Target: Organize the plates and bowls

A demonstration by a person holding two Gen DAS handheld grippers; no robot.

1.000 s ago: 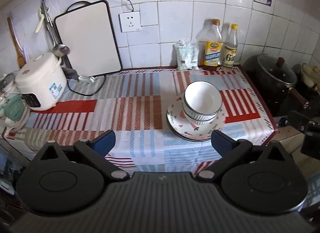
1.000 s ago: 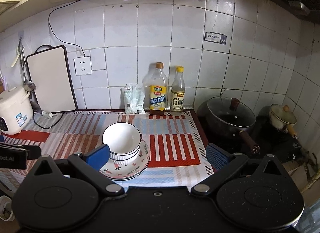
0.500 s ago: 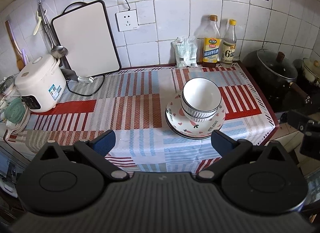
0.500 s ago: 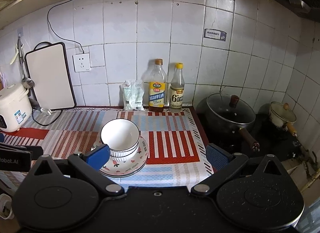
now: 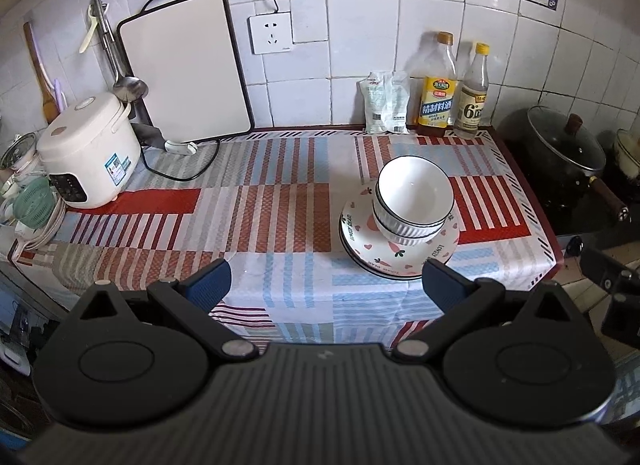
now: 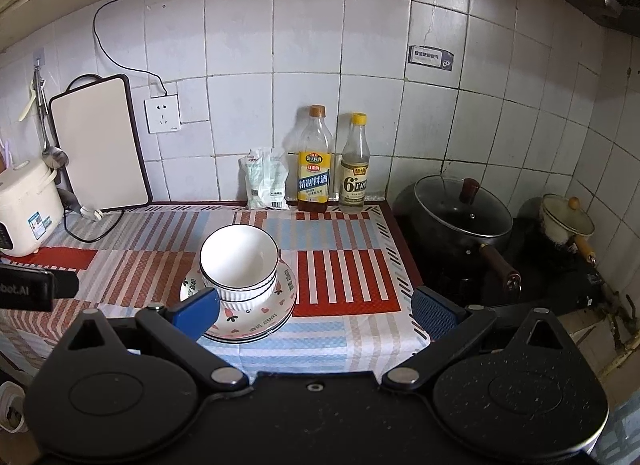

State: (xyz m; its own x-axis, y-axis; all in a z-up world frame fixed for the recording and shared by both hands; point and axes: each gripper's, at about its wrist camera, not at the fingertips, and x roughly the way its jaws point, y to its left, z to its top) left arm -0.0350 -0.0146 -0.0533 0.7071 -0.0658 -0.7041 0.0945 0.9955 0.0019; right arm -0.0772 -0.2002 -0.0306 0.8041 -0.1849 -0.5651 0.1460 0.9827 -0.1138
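**Stack sits ahead: right of centre for my left gripper, left of centre for my right**

I see two white ribbed ceramic bowls nested one inside the other, resting on a small pile of white plates printed with red hearts and carrots. The whole pile stands on the red, blue and white striped tablecloth, toward its right front part, well apart from the white rice cooker at the far left and short of the black lidded pot on the stove.

My left gripper is spread wide and carries nothing; the stack lies forward and to the right of its centre line, near the right blue finger pad. My right gripper is likewise wide apart and empty; from it the stack lies forward and to the left, partly hidden behind the left blue pad, though I cannot tell that anything touches.

The stack is round, so no long axis matters; the rims do. I judge both grippers about equally near, hovering over the counter's front edge. As everything looks already stacked, the task seems largely done.
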